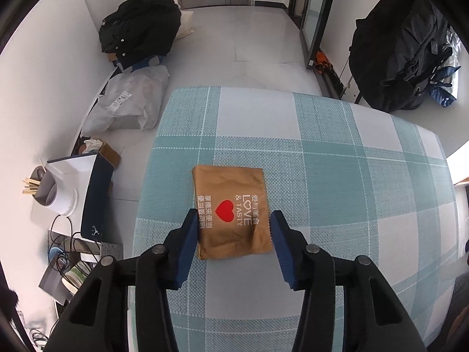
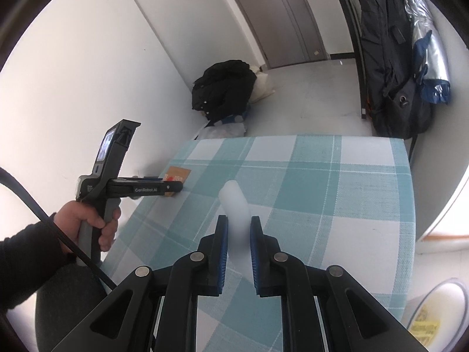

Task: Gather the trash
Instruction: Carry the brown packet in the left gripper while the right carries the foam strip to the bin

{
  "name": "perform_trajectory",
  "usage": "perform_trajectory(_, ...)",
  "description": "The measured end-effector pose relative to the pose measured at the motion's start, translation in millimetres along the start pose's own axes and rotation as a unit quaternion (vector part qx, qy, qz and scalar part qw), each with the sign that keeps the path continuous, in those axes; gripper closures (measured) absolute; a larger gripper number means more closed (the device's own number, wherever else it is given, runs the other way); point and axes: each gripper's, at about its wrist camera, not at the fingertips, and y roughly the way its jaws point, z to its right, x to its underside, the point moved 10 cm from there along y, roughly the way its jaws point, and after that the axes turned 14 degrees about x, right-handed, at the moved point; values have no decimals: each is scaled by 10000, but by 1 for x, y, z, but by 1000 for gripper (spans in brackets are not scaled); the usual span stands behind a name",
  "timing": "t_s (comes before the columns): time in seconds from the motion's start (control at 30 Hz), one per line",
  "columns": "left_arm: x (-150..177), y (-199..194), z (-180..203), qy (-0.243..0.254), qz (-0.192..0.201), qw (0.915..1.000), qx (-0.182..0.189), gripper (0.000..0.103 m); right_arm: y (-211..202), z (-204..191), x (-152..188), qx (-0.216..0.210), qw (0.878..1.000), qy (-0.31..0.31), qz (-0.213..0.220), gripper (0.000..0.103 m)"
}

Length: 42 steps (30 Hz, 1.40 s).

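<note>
A brown paper packet (image 1: pixel 225 187) with a red heart and white print lies flat on the teal-and-white checked tablecloth (image 1: pixel 351 176). My left gripper (image 1: pixel 233 220) points steeply down over its near half, one blue pad at each side edge; the packet keeps its full width and I see no squeeze. In the right wrist view the left gripper (image 2: pixel 173 189) reaches the packet (image 2: pixel 179 173) near the table's left edge. My right gripper (image 2: pixel 239 220) is shut on a white translucent tube (image 2: pixel 233 196) that sticks out forward above the cloth (image 2: pixel 337 190).
A person's hand (image 2: pixel 88 223) holds the left gripper's handle. A bin (image 2: pixel 439 314) with a white liner stands low right of the table. On the floor lie a black backpack (image 1: pixel 140 23), a white plastic bag (image 1: pixel 129 102) and a blue-and-white box (image 1: pixel 88 182). A dark bag (image 1: pixel 395 44) hangs right.
</note>
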Motion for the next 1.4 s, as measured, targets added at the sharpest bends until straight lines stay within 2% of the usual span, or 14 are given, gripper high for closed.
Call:
perform_trajectory(0.37, 6, -8, 7, -6, -33, 10000, -89, 82, -6, 3, 2, -124, 9999, 41, 91, 88)
perform_trajectory(0.43, 6, -12, 8, 13, 44, 9999, -108, 90, -7, 6, 1, -134, 9998, 100, 106, 88)
perform_trajectory(0.73, 10, -20, 20, -14, 140, 9999, 90, 100, -16, 14, 3, -66, 9995, 280, 153, 88)
perform_trajectory(1.1, 16, -37, 41, -110, 234, 9990, 367, 102, -44, 19, -2, -28, 9985, 450, 317, 88)
perform_trajectory(1.27, 11, -57, 79, 147, 479, 9959, 747, 102, -81, 35, -14, 103, 9965, 546, 624, 88)
perform_trajectory(1.4, -2, -77, 129, 492, 711, 9899, 1122, 102, -118, 59, -27, 322, 9932, 679, 885, 88)
